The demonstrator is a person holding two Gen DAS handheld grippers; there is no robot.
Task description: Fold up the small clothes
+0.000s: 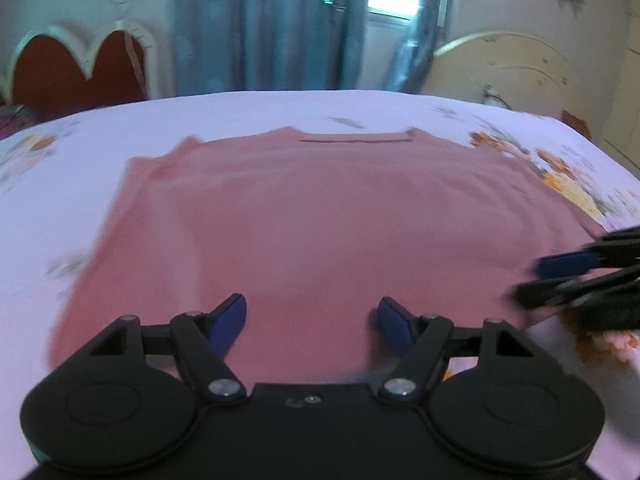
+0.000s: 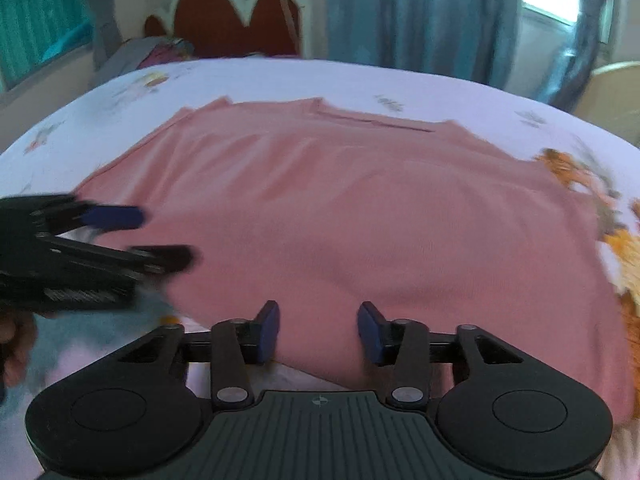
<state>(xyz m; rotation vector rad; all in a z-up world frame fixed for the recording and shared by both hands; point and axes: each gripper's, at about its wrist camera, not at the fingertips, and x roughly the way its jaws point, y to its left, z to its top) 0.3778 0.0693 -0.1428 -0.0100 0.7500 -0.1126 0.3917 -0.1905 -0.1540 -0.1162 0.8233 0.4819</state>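
Left wrist view: we note the pink knit garment (image 1: 304, 216) spread flat on the bed's white floral sheet (image 1: 248, 112), neckline at the far edge. The left gripper (image 1: 311, 320) hangs over the near hem, its jaws released, blue pads (image 1: 230, 318) apart with only cloth showing below the gap. The right gripper (image 1: 536, 280) enters blurred at the right edge over the garment's side; nothing sits between its jaws. Right wrist view: the same garment (image 2: 352, 208) fills the middle of the sheet (image 2: 280, 80). The right gripper (image 2: 318, 330) stands at the near hem, jaws parted and empty, fabric beneath. The left gripper (image 2: 164, 236) lies blurred at the left over the garment's edge, jaws apart. A red heart-shaped headboard (image 2: 236, 20) and blue curtains (image 2: 420, 12) stand behind.
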